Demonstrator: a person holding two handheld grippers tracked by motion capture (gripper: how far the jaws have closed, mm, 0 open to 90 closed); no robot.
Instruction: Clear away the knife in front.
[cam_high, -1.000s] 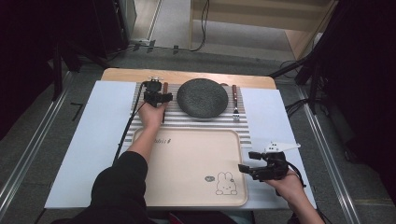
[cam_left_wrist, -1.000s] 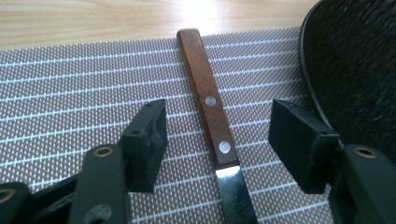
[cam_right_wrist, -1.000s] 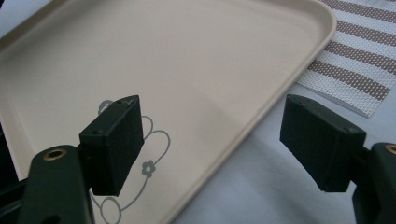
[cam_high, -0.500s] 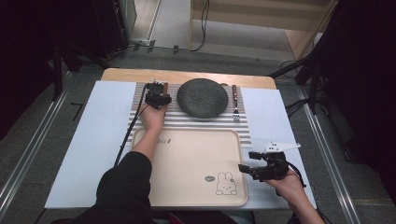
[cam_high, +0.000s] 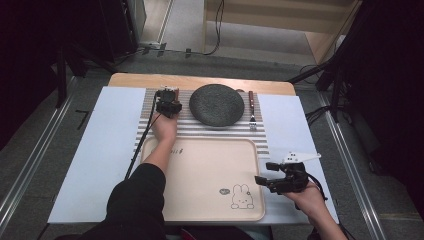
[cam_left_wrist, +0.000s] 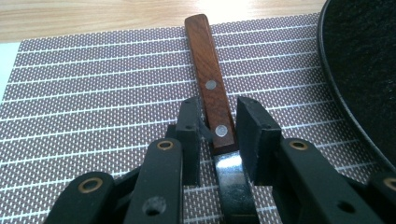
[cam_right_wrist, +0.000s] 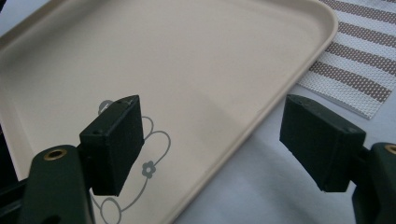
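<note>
Fingers (cam_left_wrist: 254, 135) of the left gripper (cam_left_wrist: 217, 133) have just been closing around the wooden-handled knife (cam_left_wrist: 210, 88), a slight gap remaining. It lies on the striped woven placemat (cam_left_wrist: 93, 93) beside the round dark plate (cam_left_wrist: 364, 70). Right gripper (cam_right_wrist: 210, 140) hangs wide open over the beige tray's (cam_right_wrist: 187, 60) rim.

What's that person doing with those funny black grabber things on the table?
The left gripper has just been closing its jaws around a wooden-handled knife lying on the striped placemat beside the dark round plate. The right gripper waits open over the edge of the beige rabbit tray.
</note>
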